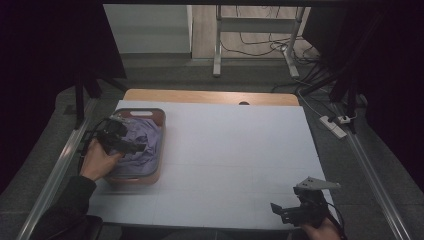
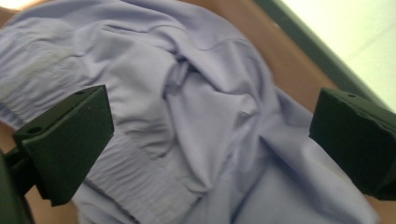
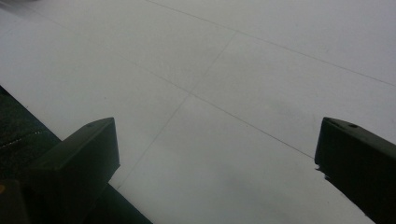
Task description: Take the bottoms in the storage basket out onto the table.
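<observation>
1. A lilac cloth [image 1: 142,142] lies crumpled in a brown basket [image 1: 161,120] at the left side of the white worktop [image 1: 235,150].
2. The basket stands near the worktop's left edge, with a handle slot in its far wall.
3. The left hand-held gripper [image 1: 131,146] hangs over the basket, just above the cloth, held by the person's left hand [image 1: 97,160].
4. In the left gripper view its jaws stand wide apart, one on each side of the cloth [image 2: 201,116], with nothing pinched between them.
5. That view shows the cloth bunched in deep folds, with a ribbed, gathered band [image 2: 140,182] near the left jaw.
6. Beyond the cloth in that view a strip of the basket's brown wall [image 2: 280,60] runs slantwise, with the pale worktop behind it.
7. Whether the jaw tips touch the cloth cannot be told.
8. The right hand-held gripper [image 1: 282,212] sits at the near right corner of the worktop, well apart from the basket, with the right hand [image 1: 320,231] at the bottom edge.
9. It bears a grey three-cornered plate [image 1: 315,184] on top.
10. In the right gripper view its jaws are spread wide over the bare worktop [image 3: 233,84] and hold nothing.
11. At the lower left of that view the worktop's edge meets the dark floor [image 3: 18,126].
</observation>
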Motion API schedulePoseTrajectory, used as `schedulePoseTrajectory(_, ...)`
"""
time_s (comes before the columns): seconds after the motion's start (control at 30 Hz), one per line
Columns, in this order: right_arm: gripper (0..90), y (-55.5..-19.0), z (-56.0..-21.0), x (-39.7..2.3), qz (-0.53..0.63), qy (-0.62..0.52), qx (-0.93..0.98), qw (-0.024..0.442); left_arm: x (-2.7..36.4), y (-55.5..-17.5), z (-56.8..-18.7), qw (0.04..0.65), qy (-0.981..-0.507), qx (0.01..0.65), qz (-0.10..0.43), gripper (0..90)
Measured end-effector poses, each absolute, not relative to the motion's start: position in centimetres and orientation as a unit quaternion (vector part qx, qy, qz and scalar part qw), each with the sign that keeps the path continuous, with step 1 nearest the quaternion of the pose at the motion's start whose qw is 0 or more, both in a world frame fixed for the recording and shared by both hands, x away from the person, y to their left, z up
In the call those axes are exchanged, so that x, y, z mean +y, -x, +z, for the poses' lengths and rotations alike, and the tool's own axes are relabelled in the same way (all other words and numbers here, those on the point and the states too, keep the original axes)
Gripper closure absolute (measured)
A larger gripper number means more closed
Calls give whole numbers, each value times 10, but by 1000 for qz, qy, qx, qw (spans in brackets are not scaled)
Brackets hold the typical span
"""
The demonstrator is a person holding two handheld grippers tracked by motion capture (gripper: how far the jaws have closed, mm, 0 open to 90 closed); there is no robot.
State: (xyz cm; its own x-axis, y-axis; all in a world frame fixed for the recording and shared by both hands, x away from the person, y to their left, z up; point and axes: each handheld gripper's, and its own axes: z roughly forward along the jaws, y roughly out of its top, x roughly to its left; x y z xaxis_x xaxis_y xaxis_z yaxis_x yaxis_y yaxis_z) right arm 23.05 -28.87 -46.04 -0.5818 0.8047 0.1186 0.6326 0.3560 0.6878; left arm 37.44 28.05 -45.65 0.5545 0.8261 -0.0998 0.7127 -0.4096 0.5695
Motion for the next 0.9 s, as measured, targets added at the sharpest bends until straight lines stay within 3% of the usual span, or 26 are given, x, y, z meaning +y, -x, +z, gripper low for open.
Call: schedulePoseTrajectory(0.9, 1, -231, -461, -288, 352, -436, 820, 119, 277, -424, -496, 244, -846, 473, 46, 0)
